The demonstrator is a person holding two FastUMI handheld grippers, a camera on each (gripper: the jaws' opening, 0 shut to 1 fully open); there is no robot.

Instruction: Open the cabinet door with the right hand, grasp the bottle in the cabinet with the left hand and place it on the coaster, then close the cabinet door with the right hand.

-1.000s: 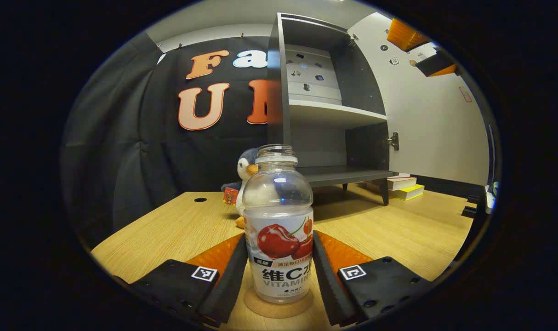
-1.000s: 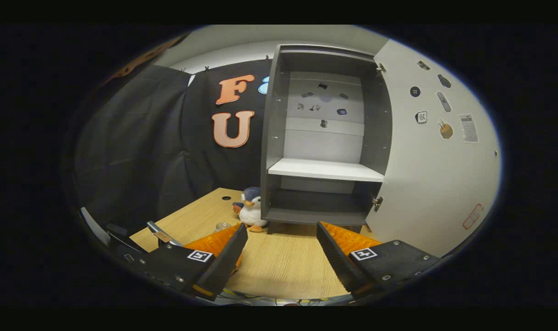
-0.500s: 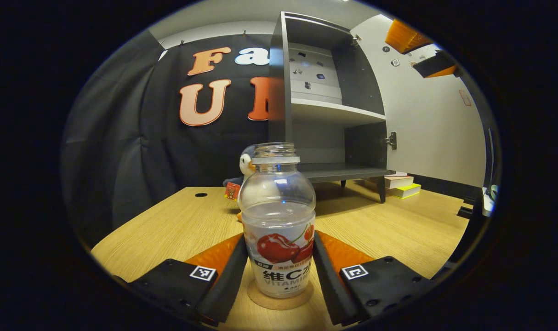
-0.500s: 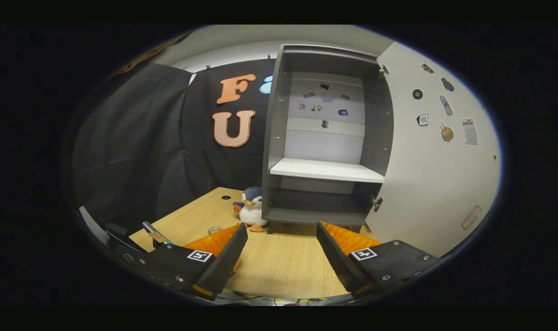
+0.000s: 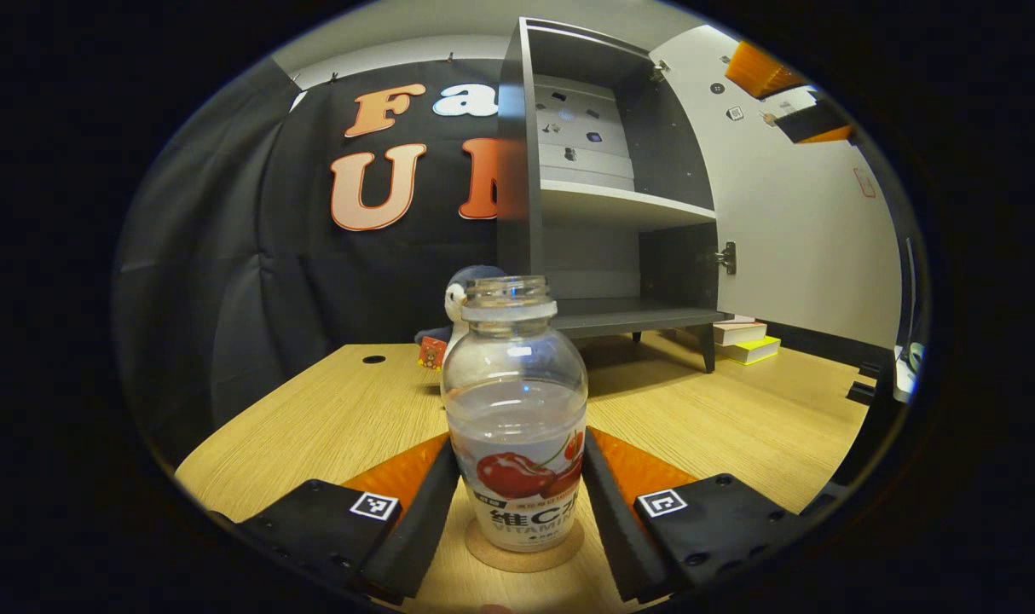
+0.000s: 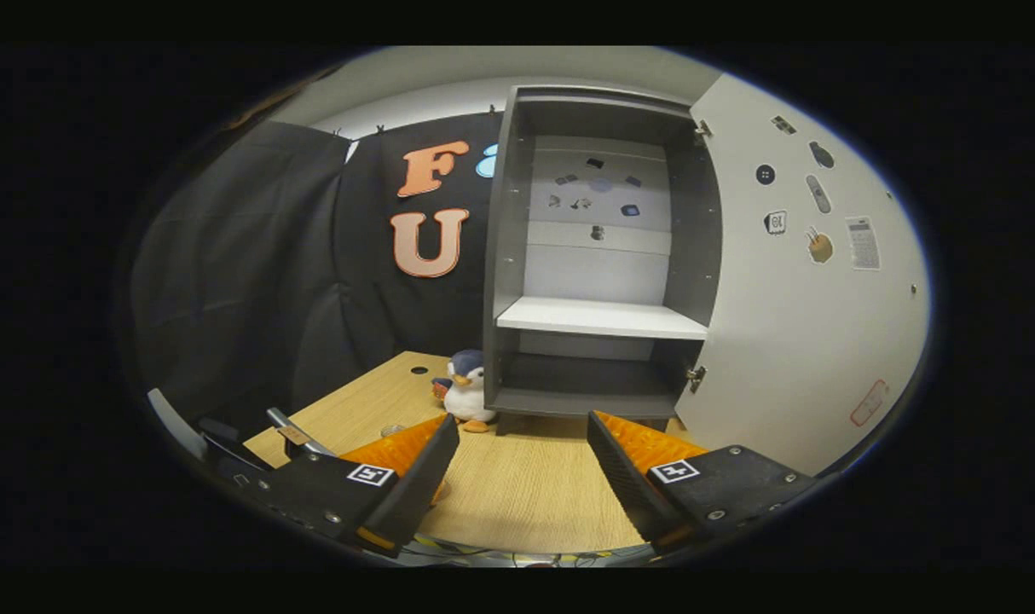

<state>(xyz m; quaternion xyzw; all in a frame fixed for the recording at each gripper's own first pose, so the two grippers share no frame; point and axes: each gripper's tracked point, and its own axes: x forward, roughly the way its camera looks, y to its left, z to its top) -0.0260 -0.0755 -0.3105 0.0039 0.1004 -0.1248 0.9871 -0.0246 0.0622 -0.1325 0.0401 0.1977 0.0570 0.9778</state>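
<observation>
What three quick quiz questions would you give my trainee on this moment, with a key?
1. True or false: the bottle stands on the coaster.
2. The cabinet door is: A) shut, B) swung open, C) missing.
3. Fill in: the plush toy beside the cabinet is a ____.

Key:
1. True. It stands upright on the coaster, between the left gripper's fingers.
2. B. The shelves inside are on show, with the right gripper open in front.
3. Penguin, on the table.

Clear glossy plastic bottle; matt wood-grain table.
</observation>
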